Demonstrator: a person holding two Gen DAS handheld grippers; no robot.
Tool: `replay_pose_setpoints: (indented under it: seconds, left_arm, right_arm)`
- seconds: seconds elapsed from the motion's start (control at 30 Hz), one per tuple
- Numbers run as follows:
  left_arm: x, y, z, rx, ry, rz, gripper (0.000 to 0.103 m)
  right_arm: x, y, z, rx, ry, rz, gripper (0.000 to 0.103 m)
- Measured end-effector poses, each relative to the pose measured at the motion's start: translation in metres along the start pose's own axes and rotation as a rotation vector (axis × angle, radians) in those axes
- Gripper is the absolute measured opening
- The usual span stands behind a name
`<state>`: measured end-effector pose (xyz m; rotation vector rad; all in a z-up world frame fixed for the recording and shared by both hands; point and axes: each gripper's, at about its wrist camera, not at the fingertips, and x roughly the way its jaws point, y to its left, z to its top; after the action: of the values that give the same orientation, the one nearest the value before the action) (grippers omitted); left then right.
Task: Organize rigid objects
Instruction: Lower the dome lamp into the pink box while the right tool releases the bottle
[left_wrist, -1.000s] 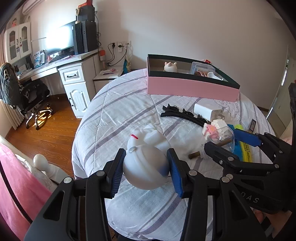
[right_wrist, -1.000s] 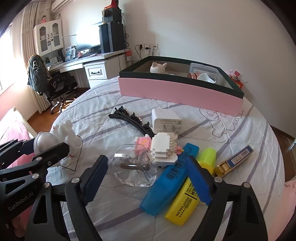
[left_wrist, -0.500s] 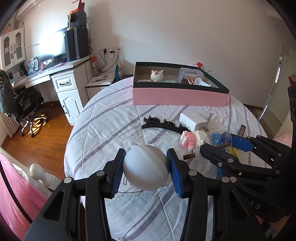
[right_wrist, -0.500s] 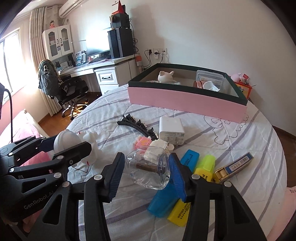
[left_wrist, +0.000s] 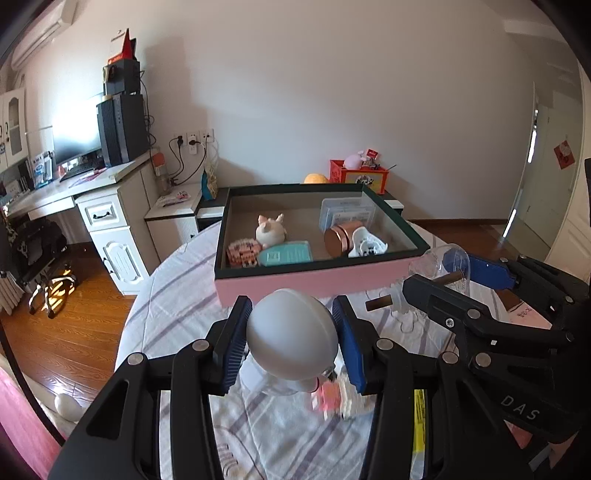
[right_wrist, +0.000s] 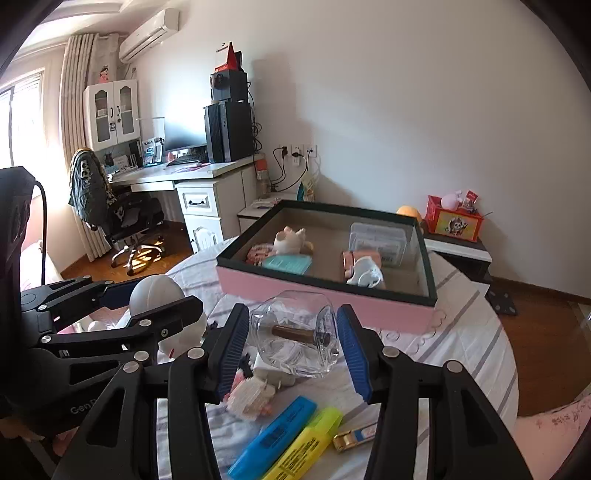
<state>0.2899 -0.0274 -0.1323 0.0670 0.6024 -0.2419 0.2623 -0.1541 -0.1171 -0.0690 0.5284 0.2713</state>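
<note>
Left gripper (left_wrist: 291, 341) clamps white figurine (left_wrist: 291, 343); right gripper (right_wrist: 291, 341) clamps glass bottle (right_wrist: 295, 332).

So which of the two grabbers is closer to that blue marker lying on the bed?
Right. The right gripper, clamping a clear glass bottle, hangs just above the blue marker. The left gripper, holding a white round toy, is farther off to its left.

Tray (right_wrist: 325, 286) behind table's (right_wrist: 461, 343) markers (right_wrist: 273, 439)

Round table (right_wrist: 476, 332) under a striped white cloth. Pink box (right_wrist: 325, 291) sits at its far side. Nearer: blue marker (right_wrist: 273, 439), yellow highlighter (right_wrist: 306, 446), small gold item (right_wrist: 354, 437), pink-white block figure (right_wrist: 251, 397).
</note>
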Motion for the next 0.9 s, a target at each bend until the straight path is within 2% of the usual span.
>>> replay_pose_setpoints:
  seconds: [0.13, 0.43, 0.53, 0.6, 0.7, 0.77, 0.83, 0.9]
  left_arm:
    - [0.034, -0.005, 0.035, 0.03, -0.001, -0.017, 0.046]
    - [0.142, -0.018, 0.091, 0.073, 0.108, -0.043, 0.046]
    - [0.177, -0.019, 0.098, 0.066, 0.157, -0.065, 0.046]
    - [0.194, -0.023, 0.1, 0.079, 0.167, -0.046, 0.046]
    - [0.209, -0.026, 0.099, 0.099, 0.168, -0.032, 0.046]
    - [0.22, -0.024, 0.098, 0.087, 0.192, -0.048, 0.046]
    - [0.235, -0.023, 0.093, 0.09, 0.229, -0.02, 0.047]
    - [0.237, -0.023, 0.088, 0.1, 0.212, -0.01, 0.049]
  right_arm:
    - [0.021, -0.022, 0.026, -0.002, -0.011, -0.019, 0.051]
    - [0.102, -0.08, 0.056, 0.017, 0.046, -0.103, 0.051]
    - [0.13, -0.096, 0.057, 0.019, 0.081, -0.134, 0.051]
    - [0.147, -0.103, 0.055, 0.016, 0.107, -0.142, 0.051]
    - [0.163, -0.108, 0.05, 0.01, 0.135, -0.154, 0.051]
    - [0.169, -0.111, 0.049, 0.011, 0.14, -0.16, 0.051]
    - [0.176, -0.114, 0.048, 0.014, 0.171, -0.154, 0.051]
    - [0.177, -0.115, 0.045, 0.009, 0.161, -0.159, 0.051]
